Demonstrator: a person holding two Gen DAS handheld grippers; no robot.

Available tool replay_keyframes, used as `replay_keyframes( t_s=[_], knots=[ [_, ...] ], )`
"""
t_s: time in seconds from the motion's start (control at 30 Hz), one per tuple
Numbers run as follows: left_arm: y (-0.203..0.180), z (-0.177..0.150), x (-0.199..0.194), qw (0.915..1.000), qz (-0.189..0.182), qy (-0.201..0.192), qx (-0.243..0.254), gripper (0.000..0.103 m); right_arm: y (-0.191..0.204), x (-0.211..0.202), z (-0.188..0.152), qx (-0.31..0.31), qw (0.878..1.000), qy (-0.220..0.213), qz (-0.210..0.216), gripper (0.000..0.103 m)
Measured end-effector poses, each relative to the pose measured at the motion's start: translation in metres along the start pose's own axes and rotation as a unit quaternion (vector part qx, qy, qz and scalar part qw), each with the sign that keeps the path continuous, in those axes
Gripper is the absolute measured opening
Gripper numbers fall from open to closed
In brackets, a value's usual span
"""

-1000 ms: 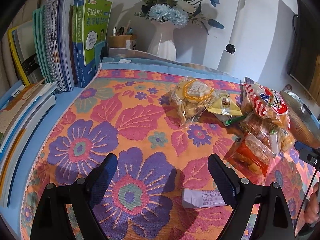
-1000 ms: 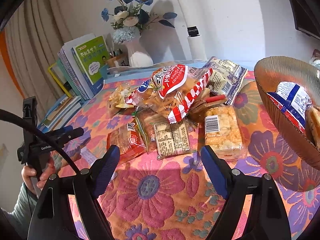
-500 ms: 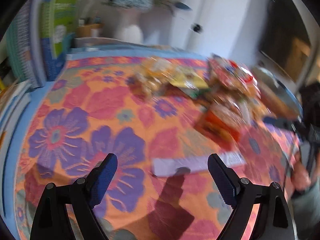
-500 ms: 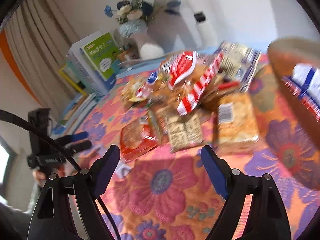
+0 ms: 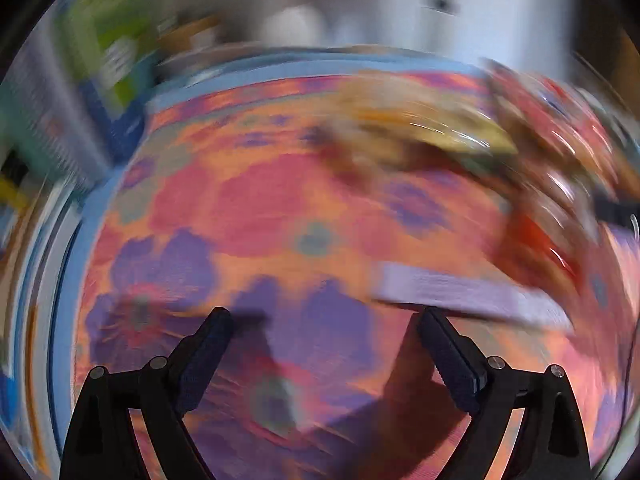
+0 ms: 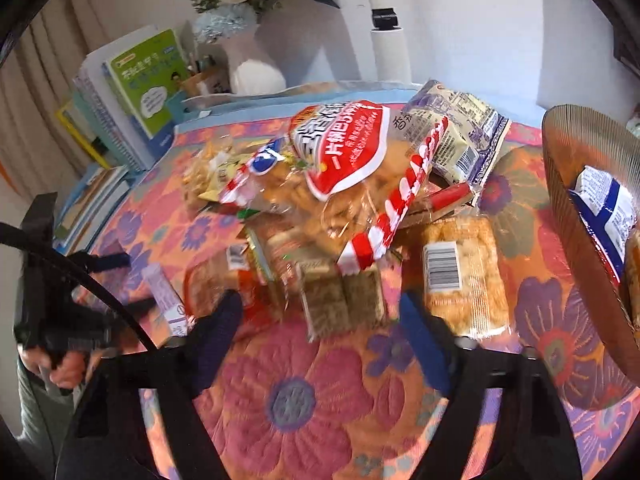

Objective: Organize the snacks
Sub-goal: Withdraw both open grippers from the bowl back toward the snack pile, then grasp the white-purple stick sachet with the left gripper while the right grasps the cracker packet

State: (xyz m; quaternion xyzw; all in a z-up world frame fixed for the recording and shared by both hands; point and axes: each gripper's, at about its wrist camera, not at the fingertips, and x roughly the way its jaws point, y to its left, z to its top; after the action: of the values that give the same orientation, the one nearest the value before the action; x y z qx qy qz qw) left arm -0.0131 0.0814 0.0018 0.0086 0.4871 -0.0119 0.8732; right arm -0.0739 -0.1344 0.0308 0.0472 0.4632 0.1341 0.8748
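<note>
Left wrist view, heavily blurred: left gripper [image 5: 324,330] fingers spread, opening, nothing between; pale flat packet [image 5: 472,292] just ahead on the worktop.

Right wrist view, sharper: right gripper [image 6: 320,312] fingers closing around the brown cracker pack [image 6: 340,300], pads not yet touching. Risk: snagging the overlapping red-striped bag [image 6: 344,160]. Only here: ribbed bowl [image 6: 580,152], already holding a snack.

roughly nine snack packs [image 6: 344,148], one bowl [image 6: 580,168]
</note>
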Motion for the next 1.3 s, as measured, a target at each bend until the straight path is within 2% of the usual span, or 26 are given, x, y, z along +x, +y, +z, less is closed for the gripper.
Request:
replay_keyframes(
  t_s=[0.03, 0.07, 0.13, 0.2, 0.23, 0.3, 0.33, 0.37, 0.4, 0.47, 0.53, 0.57, 0.63, 0.67, 0.7, 0.73, 0.8, 0.83, 0.9, 0.97, 1.03, 1.07, 1.2, 1.3],
  knots=[
    [0.013, 0.004, 0.001, 0.9994, -0.003, 0.002, -0.035, 0.089, -0.003, 0.004, 0.0, 0.007, 1.0, 0.002, 0.0, 0.057],
    [0.022, 0.006, -0.002, 0.998, -0.003, -0.001, -0.064, 0.087, -0.006, 0.006, 0.001, 0.009, 1.0, 0.0, -0.004, 0.048],
    [0.026, 0.001, -0.008, 0.9967, -0.015, 0.006, -0.08, 0.084, -0.009, 0.007, 0.0, 0.008, 1.0, -0.007, -0.011, 0.046],
    [0.016, -0.007, -0.016, 0.9939, -0.071, 0.023, -0.082, 0.084, -0.009, 0.003, -0.004, 0.006, 1.0, -0.018, -0.004, 0.045],
    [0.005, -0.013, -0.023, 0.9893, -0.119, 0.023, -0.082, 0.084, -0.009, -0.001, -0.008, 0.005, 1.0, -0.022, 0.002, 0.045],
    [-0.01, -0.017, -0.023, 0.9809, -0.168, 0.031, -0.094, 0.084, -0.006, -0.01, -0.017, 0.006, 1.0, -0.026, 0.009, 0.045],
    [-0.016, -0.016, -0.02, 0.9791, -0.167, 0.038, -0.11, 0.084, -0.005, -0.017, -0.024, 0.006, 0.999, -0.029, 0.013, 0.045],
    [-0.021, -0.014, -0.018, 0.9815, -0.142, 0.033, -0.124, 0.085, -0.003, -0.021, -0.029, 0.004, 0.999, -0.031, 0.015, 0.045],
    [-0.027, -0.009, -0.015, 0.9847, -0.119, 0.027, -0.124, 0.086, -0.001, -0.025, -0.034, 0.0, 0.999, -0.033, 0.015, 0.045],
    [-0.037, 0.002, -0.007, 0.9868, -0.092, 0.026, -0.13, 0.091, 0.003, -0.028, -0.04, -0.015, 0.999, -0.037, 0.001, 0.045],
    [-0.047, 0.008, -0.001, 0.9899, -0.071, 0.022, -0.12, 0.091, 0.005, -0.027, -0.044, -0.026, 0.999, -0.035, -0.013, 0.045],
    [-0.056, 0.009, 0.001, 0.9938, -0.044, 0.019, -0.1, 0.09, 0.004, -0.025, -0.043, -0.021, 0.999, -0.034, -0.011, 0.045],
    [-0.07, 0.008, 0.004, 0.9985, 0.019, 0.006, -0.05, 0.068, 0.002, -0.024, -0.043, -0.013, 0.999, -0.034, -0.007, 0.045],
    [-0.074, 0.007, 0.002, 0.9993, 0.027, -0.003, -0.026, 0.062, 0.0, -0.024, -0.042, -0.009, 0.999, -0.034, -0.005, 0.045],
    [-0.075, 0.005, -0.003, 0.9998, 0.015, -0.007, -0.007, 0.046, -0.001, -0.024, -0.042, -0.006, 0.999, -0.034, -0.001, 0.045],
    [-0.076, 0.003, -0.008, 0.9997, 0.006, -0.005, 0.025, 0.038, -0.003, -0.025, -0.043, -0.004, 0.999, -0.034, 0.004, 0.045],
    [-0.078, -0.005, -0.015, 0.9951, 0.022, -0.002, 0.097, 0.038, -0.006, -0.026, -0.044, -0.001, 0.999, -0.034, 0.015, 0.045],
    [-0.077, -0.012, -0.021, 0.9891, 0.034, -0.008, 0.143, 0.038, -0.006, -0.027, -0.045, 0.0, 0.999, -0.033, 0.018, 0.045],
    [-0.071, -0.022, -0.025, 0.9851, 0.005, 0.009, 0.172, 0.039, -0.006, -0.025, -0.044, 0.002, 0.999, -0.03, 0.023, 0.047],
    [-0.058, -0.028, -0.033, 0.9871, -0.014, 0.006, 0.16, 0.047, -0.007, -0.023, -0.044, 0.006, 0.999, -0.025, 0.024, 0.048],
    [-0.047, -0.028, -0.031, 0.9932, -0.035, 0.015, 0.11, 0.072, -0.007, -0.021, -0.044, 0.006, 1.0, -0.02, 0.022, 0.05],
    [-0.044, -0.029, -0.029, 0.9948, -0.039, 0.021, 0.091, 0.074, -0.006, -0.019, -0.044, 0.007, 1.0, -0.013, 0.021, 0.055],
    [-0.045, -0.043, -0.032, 0.9982, -0.056, -0.001, 0.022, 0.074, -0.007, -0.015, -0.044, 0.014, 1.0, -0.003, 0.011, 0.058],
    [-0.057, -0.05, -0.035, 0.9997, -0.018, -0.011, 0.008, 0.054, -0.007, -0.012, -0.043, 0.015, 1.0, 0.005, 0.006, 0.059]
  ],
)
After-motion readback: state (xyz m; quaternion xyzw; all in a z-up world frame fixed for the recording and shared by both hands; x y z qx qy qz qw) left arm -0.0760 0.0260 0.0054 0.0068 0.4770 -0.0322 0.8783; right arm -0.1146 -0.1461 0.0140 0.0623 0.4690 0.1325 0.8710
